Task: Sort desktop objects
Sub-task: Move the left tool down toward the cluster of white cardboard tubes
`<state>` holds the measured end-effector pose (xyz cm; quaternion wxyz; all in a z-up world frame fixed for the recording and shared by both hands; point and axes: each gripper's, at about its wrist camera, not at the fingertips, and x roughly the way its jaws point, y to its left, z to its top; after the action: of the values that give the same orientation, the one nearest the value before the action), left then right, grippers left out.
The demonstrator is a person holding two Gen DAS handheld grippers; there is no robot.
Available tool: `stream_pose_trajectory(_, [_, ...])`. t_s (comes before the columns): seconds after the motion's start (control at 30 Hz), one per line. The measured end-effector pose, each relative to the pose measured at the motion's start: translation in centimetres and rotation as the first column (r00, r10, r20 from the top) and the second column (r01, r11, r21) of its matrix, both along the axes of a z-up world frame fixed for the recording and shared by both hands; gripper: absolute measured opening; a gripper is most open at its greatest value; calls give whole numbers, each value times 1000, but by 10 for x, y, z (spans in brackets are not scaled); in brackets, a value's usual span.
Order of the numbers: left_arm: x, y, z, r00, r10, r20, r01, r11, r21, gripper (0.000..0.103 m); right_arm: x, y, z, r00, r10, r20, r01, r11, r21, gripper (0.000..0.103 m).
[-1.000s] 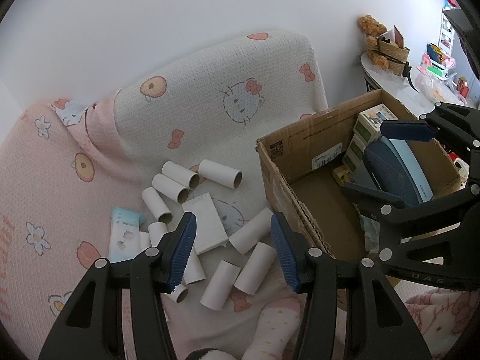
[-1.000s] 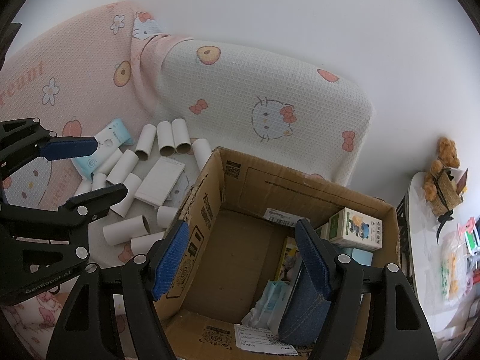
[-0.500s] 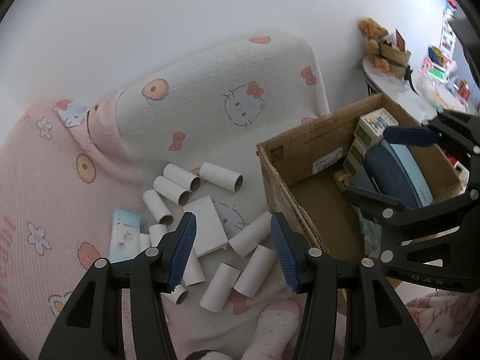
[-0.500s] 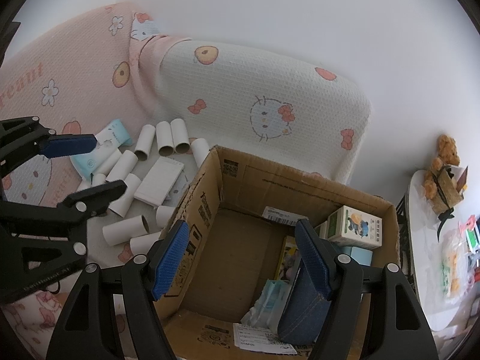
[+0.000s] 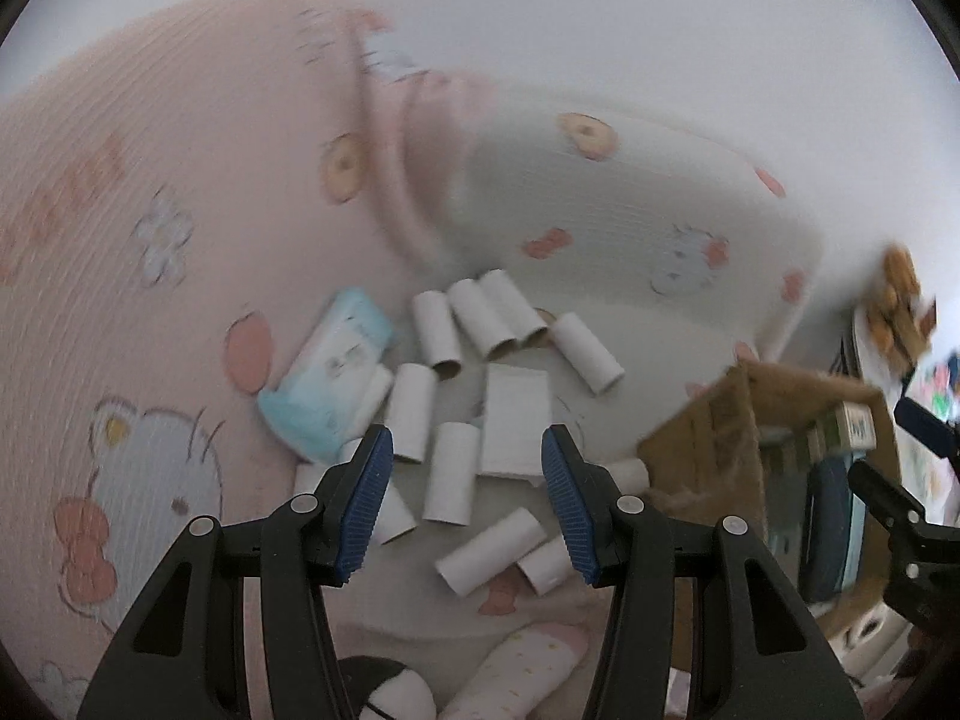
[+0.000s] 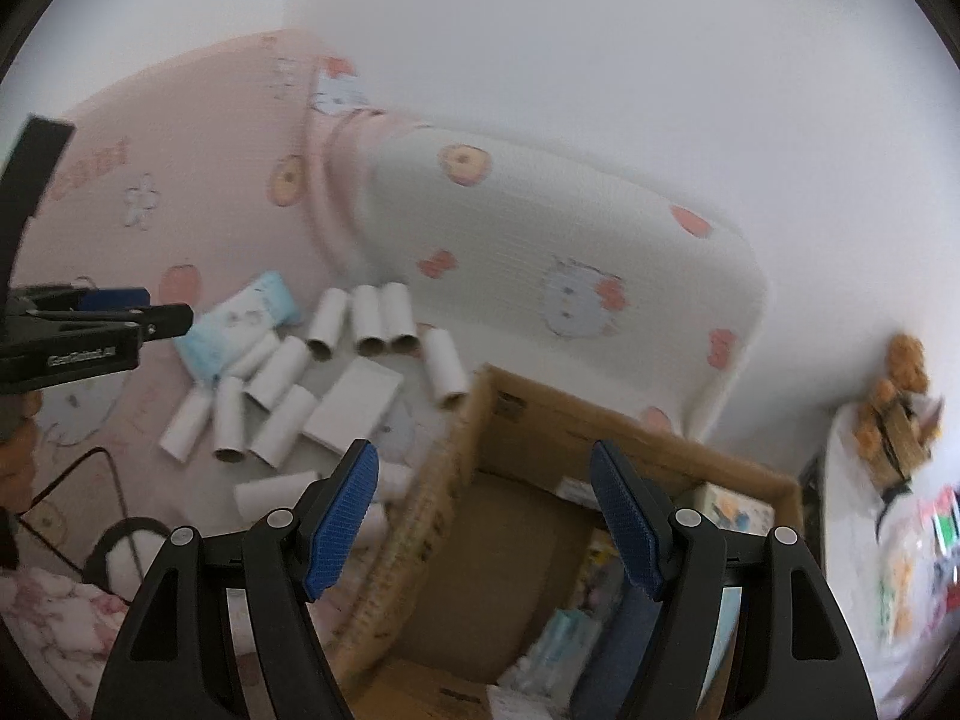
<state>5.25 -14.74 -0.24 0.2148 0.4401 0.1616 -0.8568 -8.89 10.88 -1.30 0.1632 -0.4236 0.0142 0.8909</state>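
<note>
Several white cardboard tubes (image 5: 449,479) lie scattered on the pink bedspread, with a flat white box (image 5: 516,420) and a light blue tissue pack (image 5: 327,375) among them. My left gripper (image 5: 467,501) is open and empty, above the tubes. My right gripper (image 6: 483,525) is open and empty, above the near left wall of the cardboard box (image 6: 510,414). The tubes (image 6: 279,363) and the tissue pack (image 6: 237,324) also show in the right wrist view. The box holds a dark blue case (image 5: 825,525), small cartons and packets. Both views are motion-blurred.
A white Hello Kitty pillow (image 6: 558,252) lies behind the tubes against the wall. A white side table with a teddy bear (image 6: 900,390) stands at the right. A spotted pink and white item (image 5: 522,672) and a dark cable (image 6: 96,462) lie near the front.
My left gripper has swung left, off the box and over the tubes. My right gripper has shifted left, from the box's inside to its left wall. Both stay open.
</note>
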Motion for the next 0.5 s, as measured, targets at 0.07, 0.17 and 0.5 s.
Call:
stream_pose_trajectory(0.07, [11, -12, -1, 1000, 19, -18, -19, 1000, 18, 56, -10, -6, 5, 1000, 32, 2, -32, 999, -12, 71])
stream_pose_trajectory(0.17, [26, -24, -4, 1000, 23, 8, -24, 1000, 14, 56, -30, -10, 11, 995, 100, -4, -100, 992, -80, 71])
stream_pose_trajectory(0.5, [77, -60, -36, 986, 149, 72, -149, 989, -2, 56, -95, -39, -2, 969, 234, 83, -225, 968, -107, 71])
